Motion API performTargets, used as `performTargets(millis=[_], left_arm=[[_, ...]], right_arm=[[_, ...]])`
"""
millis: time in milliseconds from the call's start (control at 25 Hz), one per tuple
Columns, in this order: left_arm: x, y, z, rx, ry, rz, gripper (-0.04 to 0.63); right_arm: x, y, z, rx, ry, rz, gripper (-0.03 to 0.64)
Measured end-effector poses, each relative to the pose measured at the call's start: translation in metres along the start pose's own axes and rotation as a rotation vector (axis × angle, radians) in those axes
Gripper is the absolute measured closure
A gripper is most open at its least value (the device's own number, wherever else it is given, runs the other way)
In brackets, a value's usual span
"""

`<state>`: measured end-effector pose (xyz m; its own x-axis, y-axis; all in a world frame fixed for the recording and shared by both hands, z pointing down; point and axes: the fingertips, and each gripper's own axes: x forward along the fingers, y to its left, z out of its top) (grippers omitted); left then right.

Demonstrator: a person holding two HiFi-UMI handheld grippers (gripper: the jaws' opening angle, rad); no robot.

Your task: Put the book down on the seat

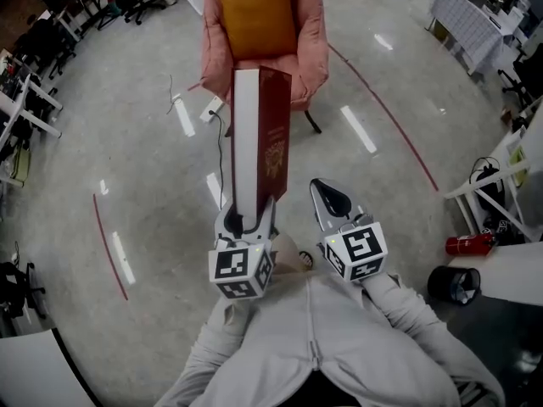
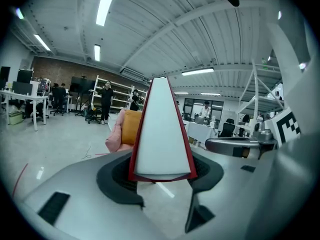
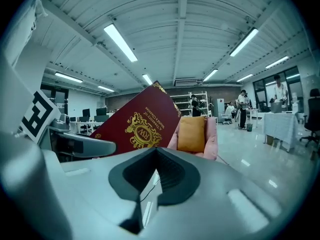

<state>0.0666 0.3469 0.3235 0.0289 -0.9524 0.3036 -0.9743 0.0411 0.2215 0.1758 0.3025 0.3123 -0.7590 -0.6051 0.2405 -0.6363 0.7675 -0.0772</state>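
**Head view.** My left gripper [image 1: 250,213] clamps the lower end of the book [image 1: 261,134]. The book stands upright in the air above the floor [image 1: 153,185], short of the pink armchair [image 1: 310,49] with its orange cushion [image 1: 256,11]. My right gripper [image 1: 329,195] hangs just beside it, jaws closed on nothing.

**Left gripper view.** This view alone shows the white page edge standing between the two pads, which press the maroon covers.

**Right gripper view.** This view alone shows the cover's face, with its gilt crest and lettering.
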Motion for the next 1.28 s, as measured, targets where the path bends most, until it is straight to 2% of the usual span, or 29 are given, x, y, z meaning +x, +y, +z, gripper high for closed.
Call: performTargets(millis=[520, 1280], left_arm=[[0.043, 0.005, 0.014, -0.021, 0.001, 0.0, 0.35], [0.176, 0.061, 0.061, -0.051, 0.019, 0.009, 0.35]], right_arm=[[0.025, -0.033, -0.009, 0.026, 0.044, -0.023, 0.617], [0.149, -0.108, 0.013, 0.031, 0.096, -0.042, 0.617]])
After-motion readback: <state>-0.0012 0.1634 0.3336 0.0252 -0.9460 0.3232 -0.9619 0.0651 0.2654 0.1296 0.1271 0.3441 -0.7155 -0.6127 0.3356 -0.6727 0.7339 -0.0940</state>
